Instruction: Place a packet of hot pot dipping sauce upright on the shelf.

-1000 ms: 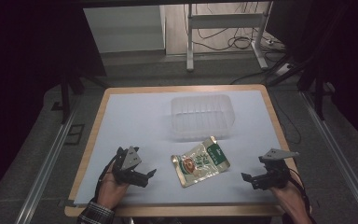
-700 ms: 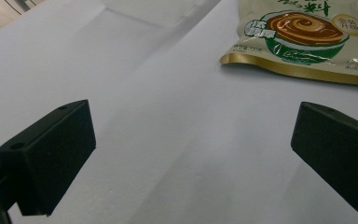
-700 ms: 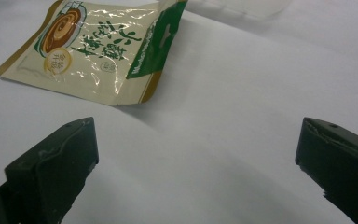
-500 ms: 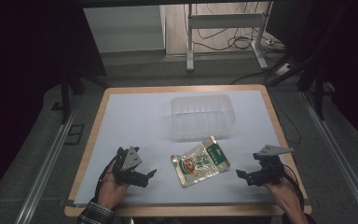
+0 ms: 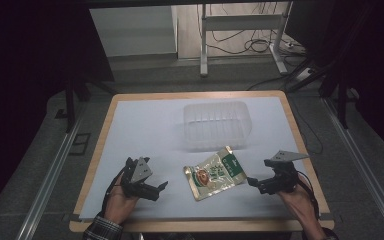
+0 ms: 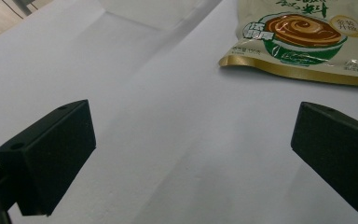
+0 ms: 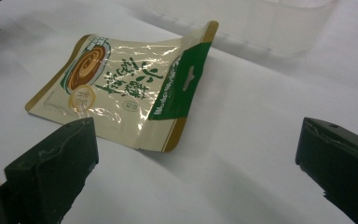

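A cream and green snack pouch (image 5: 214,173) with a brown swirl picture lies flat on the white table sheet, its green header end curling up a little. My left gripper (image 5: 159,190) rests low on the table to the pouch's left, open and pointing right at it; the pouch (image 6: 307,42) lies ahead of its empty jaws. My right gripper (image 5: 253,183) is just right of the pouch, open and pointing left. In the right gripper view the pouch (image 7: 126,88) lies close ahead and to the left of the wide-open jaws.
A clear plastic tub (image 5: 217,125) stands behind the pouch, mid-table; its wall (image 7: 261,18) shows at the top of the right gripper view. The white sheet (image 5: 145,130) covers a wooden table with edges near both hands.
My right gripper has slid a little to the left, closer to the pouch's right edge. The left gripper and the pouch have stayed put.
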Demonstrator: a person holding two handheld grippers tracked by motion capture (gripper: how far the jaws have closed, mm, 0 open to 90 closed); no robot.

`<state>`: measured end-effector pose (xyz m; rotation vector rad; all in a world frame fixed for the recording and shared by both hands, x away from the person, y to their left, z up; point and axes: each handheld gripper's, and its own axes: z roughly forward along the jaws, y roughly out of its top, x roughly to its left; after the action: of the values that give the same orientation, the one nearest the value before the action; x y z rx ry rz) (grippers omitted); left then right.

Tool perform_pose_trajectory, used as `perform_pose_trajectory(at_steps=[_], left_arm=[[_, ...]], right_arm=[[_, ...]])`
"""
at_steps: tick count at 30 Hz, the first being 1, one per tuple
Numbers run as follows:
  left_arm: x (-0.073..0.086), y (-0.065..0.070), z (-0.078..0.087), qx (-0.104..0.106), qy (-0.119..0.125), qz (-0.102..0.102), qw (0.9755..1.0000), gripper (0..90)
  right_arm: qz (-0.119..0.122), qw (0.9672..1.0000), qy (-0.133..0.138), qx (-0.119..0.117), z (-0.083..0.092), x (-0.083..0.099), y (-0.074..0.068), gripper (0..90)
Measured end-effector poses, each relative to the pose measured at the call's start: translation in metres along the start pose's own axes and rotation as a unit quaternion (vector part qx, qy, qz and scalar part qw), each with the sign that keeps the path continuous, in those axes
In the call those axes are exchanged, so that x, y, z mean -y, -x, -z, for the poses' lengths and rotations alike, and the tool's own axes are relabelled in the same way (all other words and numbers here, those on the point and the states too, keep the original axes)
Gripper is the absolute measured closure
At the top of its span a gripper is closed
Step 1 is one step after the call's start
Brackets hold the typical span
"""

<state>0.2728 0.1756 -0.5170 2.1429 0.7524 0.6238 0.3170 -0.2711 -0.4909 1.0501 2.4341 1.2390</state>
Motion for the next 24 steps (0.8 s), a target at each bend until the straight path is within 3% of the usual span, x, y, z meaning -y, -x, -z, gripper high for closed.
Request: perform_pose_trajectory(at_steps=[24], left_arm=[[0.0,0.001,0.0,-0.005,-0.003,-0.008,0.9999,0.0]], right_arm=[[-0.013,0.9991,-0.039,0.008,-0.034,-0.017,-0.008,2.4]])
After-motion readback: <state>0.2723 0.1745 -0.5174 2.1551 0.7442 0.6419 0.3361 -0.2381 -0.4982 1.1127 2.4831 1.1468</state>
